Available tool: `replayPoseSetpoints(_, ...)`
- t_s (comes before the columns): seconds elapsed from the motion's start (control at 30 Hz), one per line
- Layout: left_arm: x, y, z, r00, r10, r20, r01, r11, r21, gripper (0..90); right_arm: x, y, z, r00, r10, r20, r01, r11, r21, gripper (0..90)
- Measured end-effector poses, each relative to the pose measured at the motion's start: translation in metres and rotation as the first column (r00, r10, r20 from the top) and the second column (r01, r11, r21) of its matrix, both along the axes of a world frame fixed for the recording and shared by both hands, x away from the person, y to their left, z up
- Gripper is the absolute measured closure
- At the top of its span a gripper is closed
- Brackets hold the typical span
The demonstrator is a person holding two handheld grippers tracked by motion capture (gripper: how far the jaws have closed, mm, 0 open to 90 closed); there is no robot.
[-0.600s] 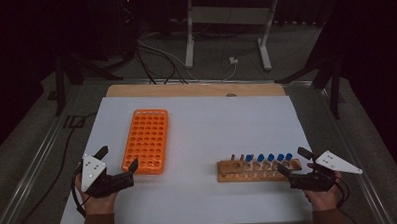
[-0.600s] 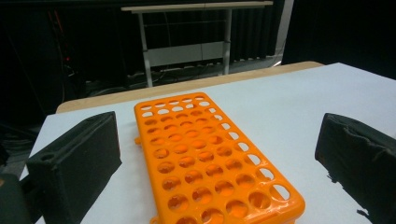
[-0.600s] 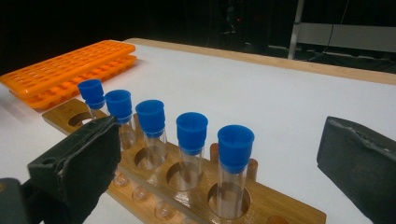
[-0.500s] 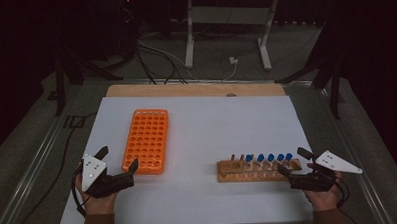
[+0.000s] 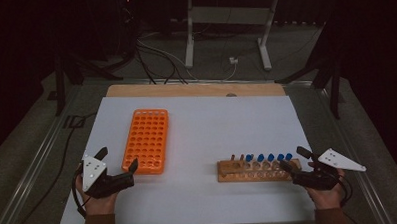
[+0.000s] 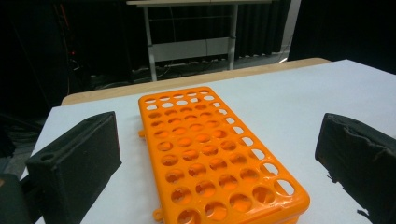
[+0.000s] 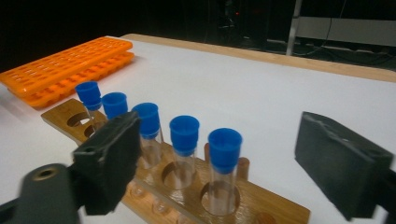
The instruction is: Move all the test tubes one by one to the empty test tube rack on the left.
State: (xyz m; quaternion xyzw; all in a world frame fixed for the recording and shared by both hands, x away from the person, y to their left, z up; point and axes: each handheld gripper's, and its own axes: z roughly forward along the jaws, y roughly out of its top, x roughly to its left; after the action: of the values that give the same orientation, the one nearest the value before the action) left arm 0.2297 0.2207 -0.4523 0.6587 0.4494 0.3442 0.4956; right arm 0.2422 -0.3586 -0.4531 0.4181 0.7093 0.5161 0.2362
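Observation:
An orange tube rack (image 5: 145, 140) with empty holes lies on the white table top (image 5: 212, 121), left of centre. At the right front a wooden rack (image 5: 258, 171) holds several clear tubes with blue caps (image 5: 268, 158). My left gripper (image 5: 119, 159) is open just in front of the orange rack's near end; in the left gripper view the orange rack (image 6: 210, 154) sits between the two spread jaws. My right gripper (image 5: 293, 157) is open at the wooden rack's right end. In the right gripper view the blue-capped tubes (image 7: 184, 135) stand in the wooden rack (image 7: 154, 186) between the jaws, untouched.
A wooden board edge (image 5: 195, 89) runs along the table's far side. Beyond it a metal stand (image 5: 223, 21) and cables (image 5: 159, 58) sit on the dark floor. The orange rack (image 7: 65, 65) appears far left in the right gripper view.

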Motion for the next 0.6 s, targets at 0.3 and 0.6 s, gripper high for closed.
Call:
replayPoseSetpoints(0.3,0.0007,-0.0009,-0.0029,1.0000,-0.002,-0.009,0.002,1.0000,-0.009,1.2,0.0003,-0.0038,-0.0041,0.9993,0.024,-0.027,-0.025,0.999,-0.042,50.5)
replayPoseSetpoints(0.6,0.0007,-0.0065,-0.0038,0.9999,-0.013,-0.009,0.013,0.9997,0.018,1.2,0.0008,-0.0016,-0.0088,0.9978,0.044,-0.050,-0.048,0.996,-0.081,69.1)
